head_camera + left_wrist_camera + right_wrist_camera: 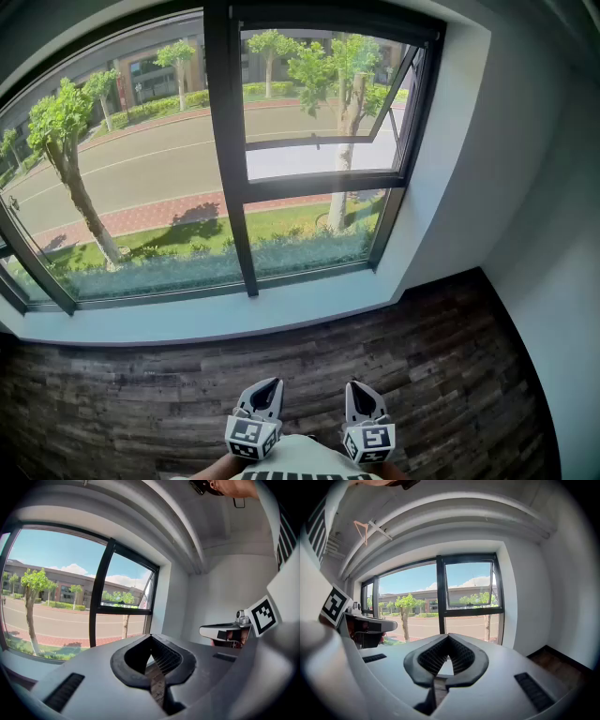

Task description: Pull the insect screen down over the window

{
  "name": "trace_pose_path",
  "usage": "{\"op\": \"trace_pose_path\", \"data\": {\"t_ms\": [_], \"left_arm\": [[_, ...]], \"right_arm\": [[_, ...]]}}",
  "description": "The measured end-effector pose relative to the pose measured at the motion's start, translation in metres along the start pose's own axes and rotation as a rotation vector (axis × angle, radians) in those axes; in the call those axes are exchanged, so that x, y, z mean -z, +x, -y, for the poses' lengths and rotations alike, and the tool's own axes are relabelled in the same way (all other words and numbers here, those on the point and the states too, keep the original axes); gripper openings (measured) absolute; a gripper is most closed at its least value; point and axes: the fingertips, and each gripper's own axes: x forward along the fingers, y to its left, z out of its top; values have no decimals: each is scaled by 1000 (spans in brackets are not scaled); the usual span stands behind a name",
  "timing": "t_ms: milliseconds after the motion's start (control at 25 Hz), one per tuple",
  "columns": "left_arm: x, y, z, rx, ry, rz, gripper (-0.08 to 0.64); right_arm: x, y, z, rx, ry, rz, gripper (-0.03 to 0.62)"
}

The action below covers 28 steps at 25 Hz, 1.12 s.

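Left gripper point(266, 384) and right gripper point(362, 388) are hovering below the window point(228, 141), fingers pressed together, empty. Its screen is presumably lying horizontally up top, nearer the right gripper.

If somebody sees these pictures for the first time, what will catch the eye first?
The big dark-framed window fills the upper half of the head view, with sunlit trees and a road outside. Below it lies dark wooden floor, and at the bottom edge the left gripper and right gripper sit side by side, both shut and empty.
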Motion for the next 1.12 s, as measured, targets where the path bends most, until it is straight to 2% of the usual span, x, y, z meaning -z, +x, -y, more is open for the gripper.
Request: {"op": "trace_pose_path", "data": {"t_ms": [360, 560, 960, 1120], "left_arm": [[0, 1, 4, 5, 5, -1, 12], [2, 0, 3, 0, 4, -4, 12], [10, 1, -5, 1, -7, -22, 12], [20, 11, -12, 13, -19, -53, 12]], "right_arm": [[2, -2, 2, 2, -8, -10, 5], [5, 1, -4, -35, 18, -25, 5], [13, 9, -1, 1, 21, -43, 5], [23, 20, -1, 6, 23, -86, 5]]}}
